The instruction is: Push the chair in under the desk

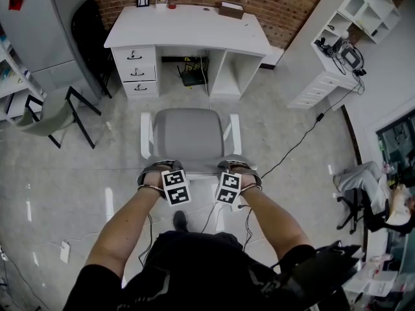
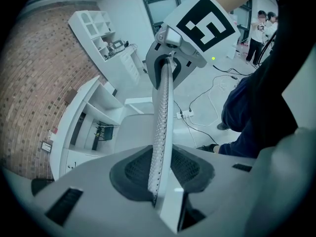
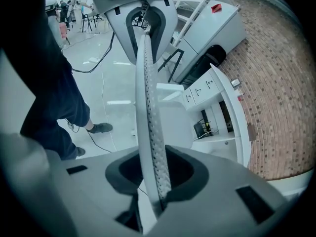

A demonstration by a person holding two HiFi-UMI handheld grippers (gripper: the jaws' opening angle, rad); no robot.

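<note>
A grey chair (image 1: 189, 135) with white armrests stands on the floor, its seat facing the white desk (image 1: 188, 28) and a short way back from the desk's knee opening. My left gripper (image 1: 159, 170) is shut on the left part of the backrest's top edge (image 2: 162, 127), its pads pressed on both faces of the perforated rim. Over on the right part of that rim (image 3: 148, 107), my right gripper (image 1: 238, 168) is shut on it the same way. Each gripper view shows the other gripper clamped further along the rim.
The desk has drawers (image 1: 136, 70) on its left and a black router (image 1: 192, 76) in the opening. A folding chair (image 1: 48, 115) and a black chair (image 1: 87, 24) stand at left. At right are a white shelf unit (image 1: 343, 44), a floor cable (image 1: 292, 148) and a seated person (image 1: 369, 193).
</note>
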